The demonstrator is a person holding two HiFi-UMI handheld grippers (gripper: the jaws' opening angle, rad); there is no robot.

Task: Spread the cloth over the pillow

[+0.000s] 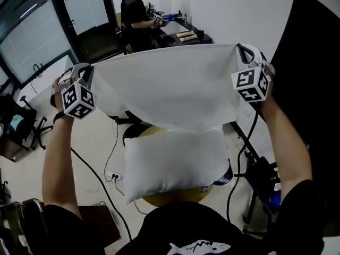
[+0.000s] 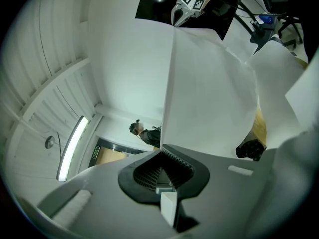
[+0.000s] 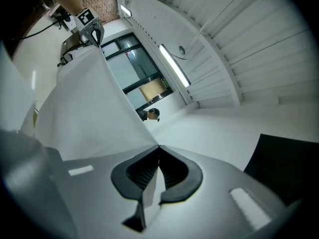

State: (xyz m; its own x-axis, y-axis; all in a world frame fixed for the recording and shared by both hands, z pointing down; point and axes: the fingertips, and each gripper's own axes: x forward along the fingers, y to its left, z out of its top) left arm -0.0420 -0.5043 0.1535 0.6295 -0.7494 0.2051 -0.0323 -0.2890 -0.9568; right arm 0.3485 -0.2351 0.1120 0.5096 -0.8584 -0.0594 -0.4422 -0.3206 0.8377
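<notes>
A white cloth (image 1: 167, 86) hangs stretched in the air between my two grippers, above and just beyond a white pillow (image 1: 172, 163). The pillow lies on a round yellowish tabletop (image 1: 178, 198). My left gripper (image 1: 89, 73) is shut on the cloth's left top corner. My right gripper (image 1: 240, 51) is shut on the right top corner. In the left gripper view the cloth (image 2: 209, 88) runs from the shut jaws of the left gripper (image 2: 162, 149) up to the other gripper (image 2: 177, 18). In the right gripper view the cloth (image 3: 84, 113) leaves the right gripper (image 3: 158, 147) toward the left gripper (image 3: 95, 34).
Black cables (image 1: 109, 158) trail over the pale floor left of the tabletop. A black stand (image 1: 260, 179) and a black backdrop (image 1: 313, 62) are on the right. A person (image 1: 133, 15) stands at a far desk (image 1: 183, 35). An office chair (image 1: 24, 126) sits at the left.
</notes>
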